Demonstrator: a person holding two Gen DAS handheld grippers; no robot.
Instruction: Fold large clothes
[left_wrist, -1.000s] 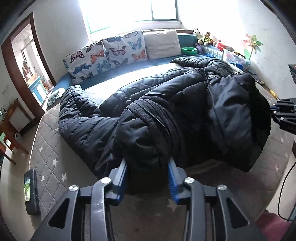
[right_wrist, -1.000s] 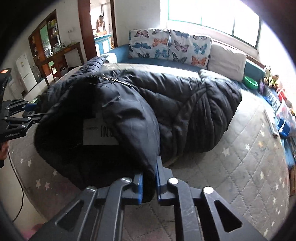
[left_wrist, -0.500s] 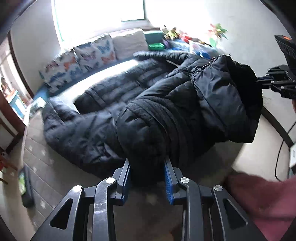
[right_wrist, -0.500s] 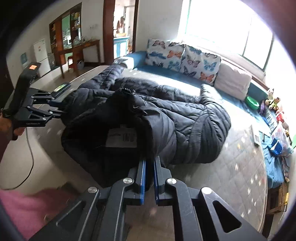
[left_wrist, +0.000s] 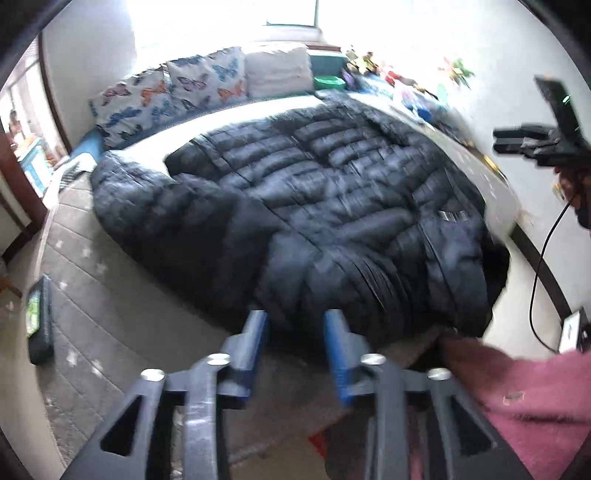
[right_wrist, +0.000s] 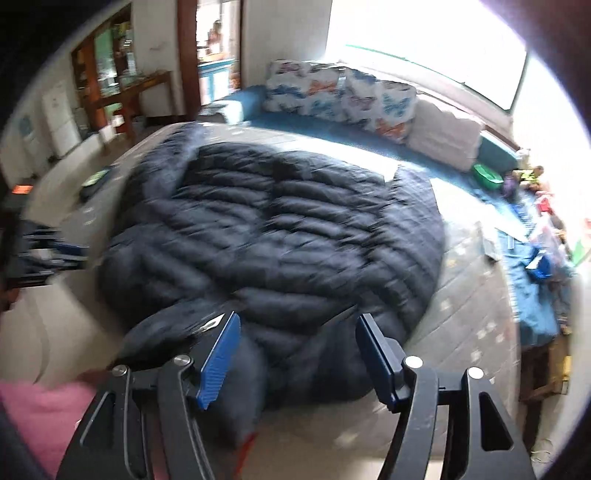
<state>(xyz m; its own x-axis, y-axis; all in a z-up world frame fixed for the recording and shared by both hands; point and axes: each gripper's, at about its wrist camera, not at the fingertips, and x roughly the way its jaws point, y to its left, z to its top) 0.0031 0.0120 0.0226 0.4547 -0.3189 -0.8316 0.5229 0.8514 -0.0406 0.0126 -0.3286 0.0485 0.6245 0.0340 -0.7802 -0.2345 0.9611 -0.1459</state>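
Left hand-held gripper (left_wrist: 295, 332): jaws parted, holding nothing, just short of the near edge of the black puffer coat (left_wrist: 332, 206). Right hand-held gripper (right_wrist: 297, 347): jaws spread wide, empty, above the coat's near edge. The coat lies spread flat on the quilted bed (left_wrist: 92, 280). A green bowl (left_wrist: 330, 82) sits beyond, its contents indiscernible.
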